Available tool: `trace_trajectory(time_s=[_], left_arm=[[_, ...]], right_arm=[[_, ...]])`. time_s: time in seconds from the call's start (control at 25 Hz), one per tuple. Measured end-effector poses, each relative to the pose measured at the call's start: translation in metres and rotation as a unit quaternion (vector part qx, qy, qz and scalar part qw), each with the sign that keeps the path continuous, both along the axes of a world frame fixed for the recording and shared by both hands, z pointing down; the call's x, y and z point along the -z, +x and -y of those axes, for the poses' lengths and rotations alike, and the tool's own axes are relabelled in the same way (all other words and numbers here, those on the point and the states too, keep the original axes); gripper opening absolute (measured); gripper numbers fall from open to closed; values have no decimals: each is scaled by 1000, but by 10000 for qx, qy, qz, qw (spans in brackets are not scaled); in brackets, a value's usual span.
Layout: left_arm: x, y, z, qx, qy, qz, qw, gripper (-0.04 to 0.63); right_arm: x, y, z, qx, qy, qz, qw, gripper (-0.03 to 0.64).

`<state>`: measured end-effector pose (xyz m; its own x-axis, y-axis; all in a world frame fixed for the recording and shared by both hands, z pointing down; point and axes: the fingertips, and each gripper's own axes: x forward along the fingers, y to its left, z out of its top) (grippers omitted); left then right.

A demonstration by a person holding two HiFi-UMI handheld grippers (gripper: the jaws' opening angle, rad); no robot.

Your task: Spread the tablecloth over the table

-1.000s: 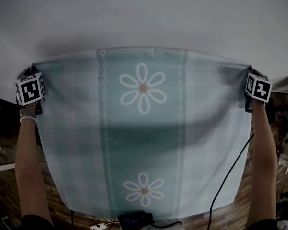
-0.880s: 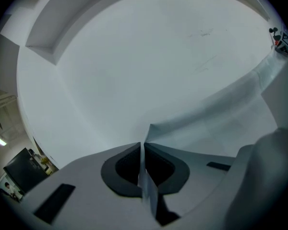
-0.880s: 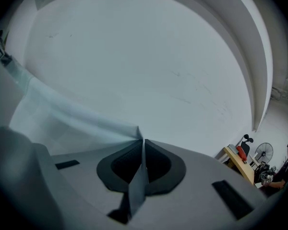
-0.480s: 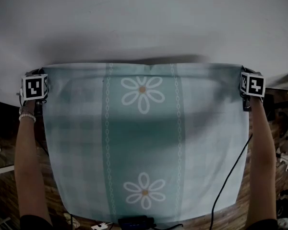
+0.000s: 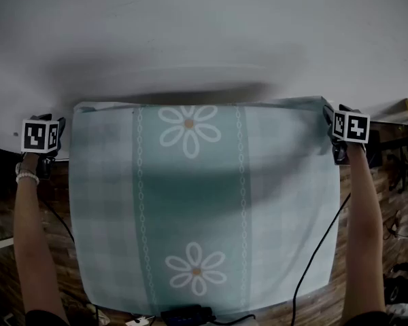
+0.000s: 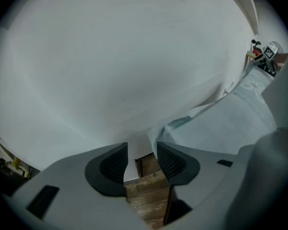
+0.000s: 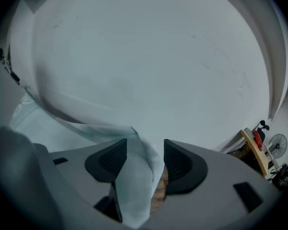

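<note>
Place: an indoor room, a home or a workroom, can't tell which | Floor: brown wood planks [image 6: 149,195] | Furniture: one big plain white table [image 5: 204,32] | Clutter: black cable [image 5: 315,253] trailing down toward the floor; a standing fan [image 7: 277,145] beyond the table's edge, small odds and ends beside it

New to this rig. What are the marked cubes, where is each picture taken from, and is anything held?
No robot: a person holds two claws; the cubes are parts of them. The wide picture comes from a head camera looking down, the other two from cameras on the claws. A flowered tablecloth reaches over the near edge of a white table. Both claws have just been opening. The left claw is empty, the cloth's corner just beyond it; a corner lies loose inside the open right claw. Nothing is gripped.
</note>
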<state>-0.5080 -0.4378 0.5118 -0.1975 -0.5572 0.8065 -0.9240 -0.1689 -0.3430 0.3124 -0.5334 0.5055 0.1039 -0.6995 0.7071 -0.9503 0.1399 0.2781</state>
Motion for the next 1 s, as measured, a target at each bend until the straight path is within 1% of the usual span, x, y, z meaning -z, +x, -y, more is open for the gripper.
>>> trace_trajectory(time_s=[0.08, 0.24, 0.36, 0.44, 0.52, 0.6, 0.68, 0.8, 1.0], left_arm=[[1, 1, -11, 27, 58, -129, 9999, 213], [12, 10, -42, 210, 462, -677, 9964, 222], [21, 16, -79, 410, 771, -1022, 9909, 222], [23, 24, -108, 610, 986, -1236, 9855, 221], [22, 37, -135, 678, 1105, -1386, 9818, 221], [23, 52, -161, 611, 1105, -1425, 9817, 221], [26, 65, -189, 636, 1098, -1532, 9800, 221], [27, 76, -235, 814, 1056, -1687, 9766, 221], [15, 95, -312, 1107, 843, -1827, 9733, 221]], right_arm=[[5, 5, -10, -112, 182, 313, 9993, 236], [18, 12, -44, -102, 460, 920, 9946, 239], [19, 14, -84, 6, 534, 1157, 9918, 238], [16, 15, -115, 88, 560, 1279, 9902, 238], [11, 17, -146, 117, 562, 1342, 9893, 238], [7, 20, -176, 92, 540, 1397, 9887, 238], [5, 23, -205, 78, 510, 1459, 9879, 239], [0, 22, -244, 101, 454, 1612, 9858, 239], [-7, 26, -301, 106, 353, 1808, 9828, 239]])
